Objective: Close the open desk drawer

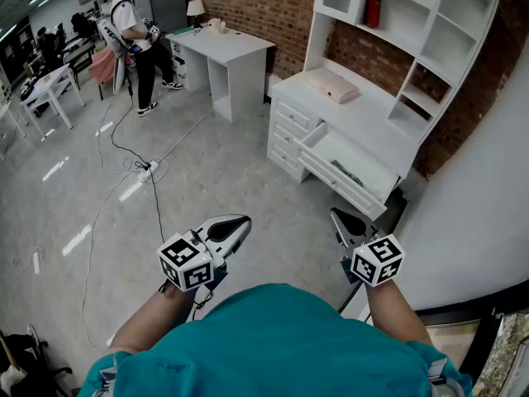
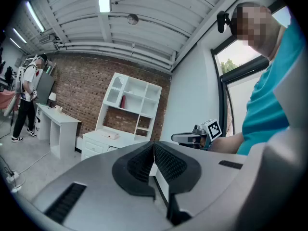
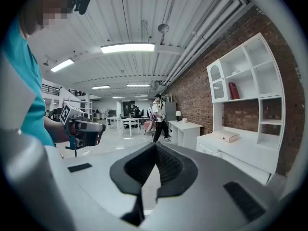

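1. Far back at 11 o'clock, a person in a white shirt and dark trousers (image 1: 136,35) stands beside a plain white table (image 1: 227,52).
2. A white power strip on a black cable (image 1: 147,170) lies on the glossy grey floor, at 10 o'clock from the left gripper.
3. The left gripper (image 1: 240,222), grey with black ribbed pads, is held low at 7 o'clock. Its own view (image 2: 154,147) shows the jaw tips pressed together with nothing between them.
4. The right gripper (image 1: 339,216), of the same build, is at 5 o'clock. Its tips (image 3: 155,147) meet too, and it is empty.
5. The white desk drawer (image 1: 351,168) stands pulled out at 1 o'clock from the right gripper, well apart from both. It hangs from a white desk with a shelf hutch (image 1: 388,131).
6. A pale pink folded cloth (image 1: 332,85) lies on the desktop.
7. A red cylinder (image 1: 374,9) stands on an upper shelf at 1 o'clock.
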### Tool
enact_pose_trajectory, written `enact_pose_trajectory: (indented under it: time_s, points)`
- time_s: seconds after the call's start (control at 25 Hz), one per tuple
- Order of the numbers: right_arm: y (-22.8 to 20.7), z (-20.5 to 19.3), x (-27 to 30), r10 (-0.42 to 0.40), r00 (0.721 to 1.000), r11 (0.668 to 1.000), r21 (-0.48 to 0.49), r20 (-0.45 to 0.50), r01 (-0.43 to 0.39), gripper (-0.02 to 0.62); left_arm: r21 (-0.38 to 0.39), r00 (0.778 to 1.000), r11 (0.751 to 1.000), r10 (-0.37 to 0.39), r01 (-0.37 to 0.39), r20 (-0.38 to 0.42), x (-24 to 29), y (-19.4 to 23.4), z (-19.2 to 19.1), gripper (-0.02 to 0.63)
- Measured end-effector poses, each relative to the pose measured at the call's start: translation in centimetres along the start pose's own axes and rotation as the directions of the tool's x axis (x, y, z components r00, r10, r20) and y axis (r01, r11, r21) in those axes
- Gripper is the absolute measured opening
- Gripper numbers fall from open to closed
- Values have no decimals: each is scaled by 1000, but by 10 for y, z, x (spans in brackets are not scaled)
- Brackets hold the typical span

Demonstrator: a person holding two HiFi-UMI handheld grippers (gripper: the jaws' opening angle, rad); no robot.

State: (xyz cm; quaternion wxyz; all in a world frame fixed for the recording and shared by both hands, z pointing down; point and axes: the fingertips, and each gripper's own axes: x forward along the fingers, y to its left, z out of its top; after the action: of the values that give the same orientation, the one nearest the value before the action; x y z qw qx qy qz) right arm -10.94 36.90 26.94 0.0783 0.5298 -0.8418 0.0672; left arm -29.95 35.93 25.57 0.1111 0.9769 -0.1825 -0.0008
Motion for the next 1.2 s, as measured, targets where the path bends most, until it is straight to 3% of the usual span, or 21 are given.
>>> enact_pose_trajectory:
  time_s: [0.68,1.2]
  points:
    - [9,8,20,-45,999,999,3,3,45,21,-10,1000,999,-31,31,-1,-16,19,5,17]
    - [61,18,64,-65,998,998,8,3,65,21,-11,999,999,-49,49,4,-72,64,13,17]
